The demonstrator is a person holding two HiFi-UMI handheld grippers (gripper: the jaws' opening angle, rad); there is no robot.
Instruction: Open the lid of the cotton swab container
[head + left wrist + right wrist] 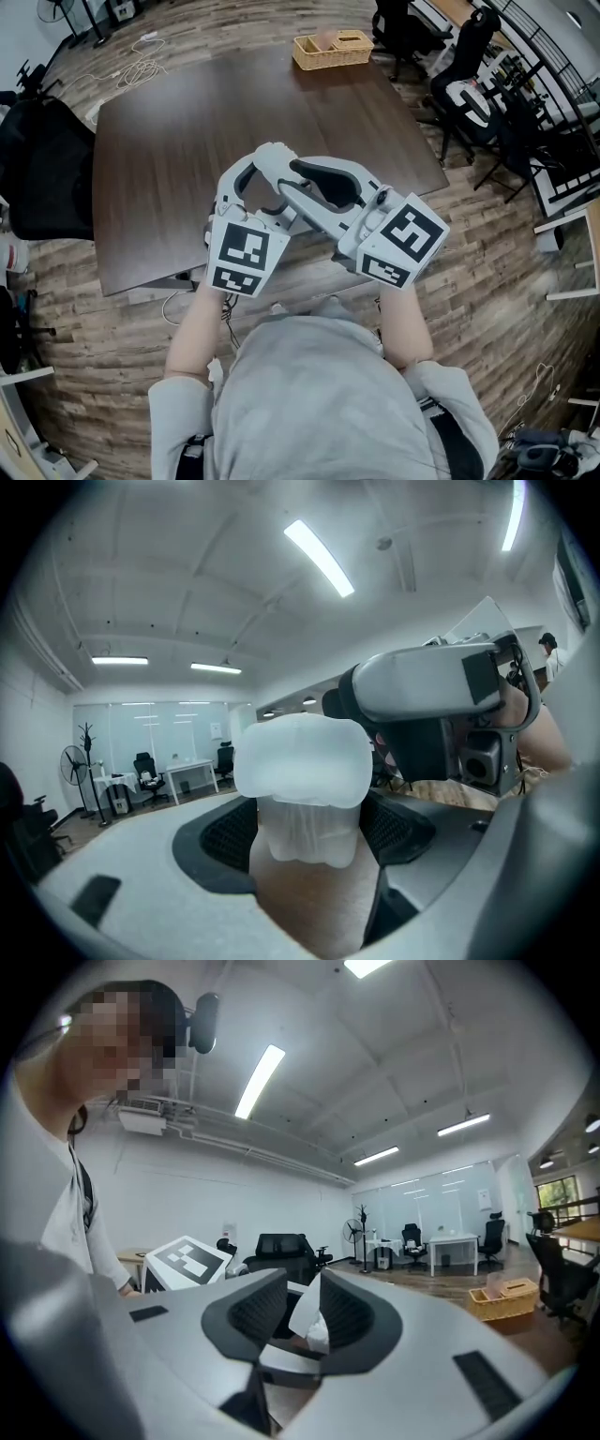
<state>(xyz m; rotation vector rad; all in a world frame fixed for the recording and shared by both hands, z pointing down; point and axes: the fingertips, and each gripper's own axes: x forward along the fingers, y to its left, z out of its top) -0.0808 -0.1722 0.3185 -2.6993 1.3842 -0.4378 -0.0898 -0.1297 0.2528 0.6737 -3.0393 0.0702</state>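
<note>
Jaws of the left gripper (305, 819) are clamped on the ribbed body of the translucent white plastic cotton swab container (302, 844), held over the dark brown wooden desk (178, 169). Its wider, rounded lid (302, 759) sits on top. The right gripper (302, 1314) has its jaws narrowed around a white sliver, seemingly the lid's edge, which lies against one pad; whether the other pad presses is unclear. In the head view both grippers hide the container

The left forearm (192, 333) and right forearm (405, 323) reach forward, tools meeting. The left tool (307, 829) is clamped on a container (302, 761). The right tool (292, 1314) has its jaws partly apart around the lid (307, 1321).
</note>
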